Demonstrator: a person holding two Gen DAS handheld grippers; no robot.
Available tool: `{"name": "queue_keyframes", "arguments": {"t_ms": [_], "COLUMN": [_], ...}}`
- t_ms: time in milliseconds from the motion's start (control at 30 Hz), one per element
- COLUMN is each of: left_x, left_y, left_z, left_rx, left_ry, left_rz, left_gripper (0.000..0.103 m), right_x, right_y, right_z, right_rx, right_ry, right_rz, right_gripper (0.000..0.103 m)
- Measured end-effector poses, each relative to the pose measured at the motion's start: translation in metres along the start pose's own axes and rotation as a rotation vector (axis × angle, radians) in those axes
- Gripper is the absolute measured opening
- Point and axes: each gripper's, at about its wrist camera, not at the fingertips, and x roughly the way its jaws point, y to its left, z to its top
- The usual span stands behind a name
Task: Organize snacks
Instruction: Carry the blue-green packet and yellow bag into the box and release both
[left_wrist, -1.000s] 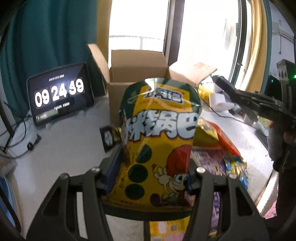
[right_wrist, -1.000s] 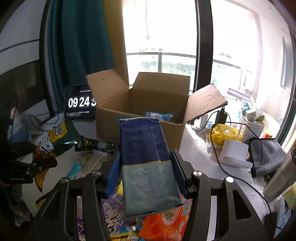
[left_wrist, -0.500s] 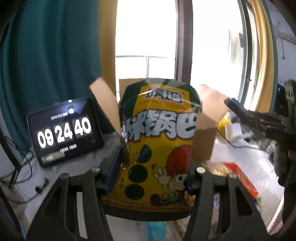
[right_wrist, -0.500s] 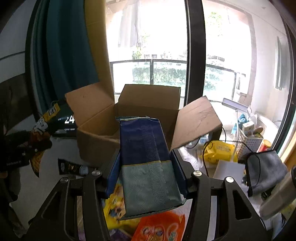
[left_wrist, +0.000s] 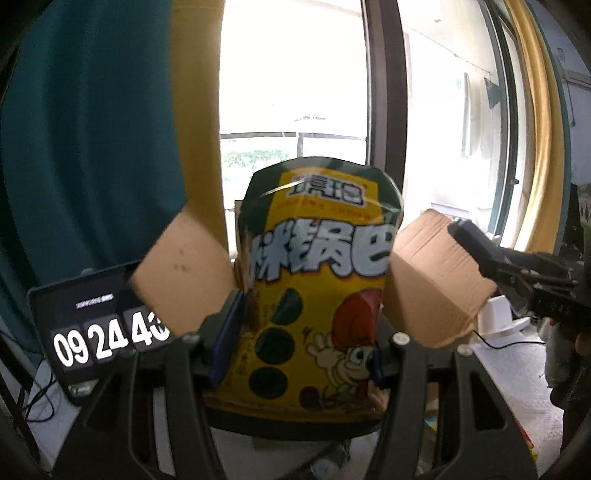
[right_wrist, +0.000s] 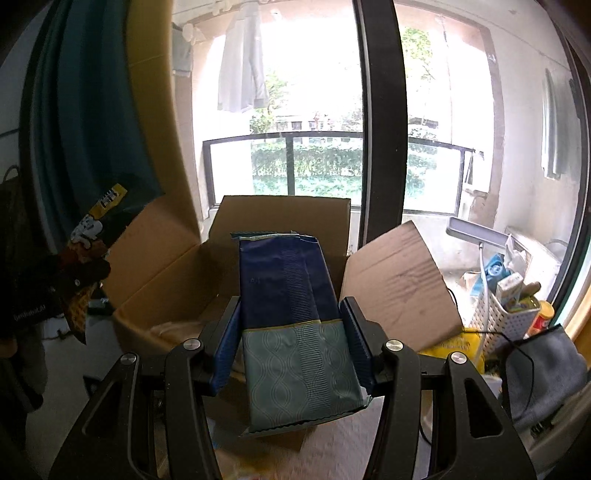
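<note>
Both tools are raised and tilted slightly downward. The left tool (left_wrist: 306, 343) has its pads pressed against a snack bag's sides; the right tool (right_wrist: 293, 350) likewise clamps a packet.

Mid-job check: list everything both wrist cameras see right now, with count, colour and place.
Snack bag: one, yellow and green, clamped in the left tongs.
Snack packet: one, navy and teal, clamped in the right tongs.
Cardboard box: one, brown, flaps open, ahead of both tongs.
Tablet clock: one, black, left of the box.
White basket: one, holding small items, right of the box.
Yellow pack: one, beside the basket.
Grey cloth: one, far right.
Left tongs: black, blue pads, shut on the bag.
Right tongs: black, blue pads, shut on the packet.
</note>
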Motion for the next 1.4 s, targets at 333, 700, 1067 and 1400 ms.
{"name": "queue_keyframes", "arguments": {"t_ms": [333, 700, 1067, 1400], "left_x": [0.049, 0.028, 0.041, 0.059], "left_y": [-0.006, -0.002, -0.004, -0.005], "left_z": [0.010, 0.017, 0.026, 0.025], "left_rx": [-0.011, -0.061, -0.028, -0.028], "left_ry": [0.079, 0.057, 0.042, 0.090], "left_rz": [0.046, 0.048, 0.072, 0.047], "left_gripper": [0.080, 0.089, 0.091, 0.102], "right_x": [0.048, 0.047, -0.005, -0.006], "right_y": [-0.014, -0.012, -0.001, -0.013], "right_z": [0.017, 0.018, 0.009, -0.001], "right_rx": [0.099, 0.119, 0.086, 0.079], "right_ry": [0.004, -0.019, -0.045, -0.009], "right_rz": [-0.029, -0.081, -0.080, -0.097], "right_gripper": [0.056, 0.087, 0.087, 0.087]}}
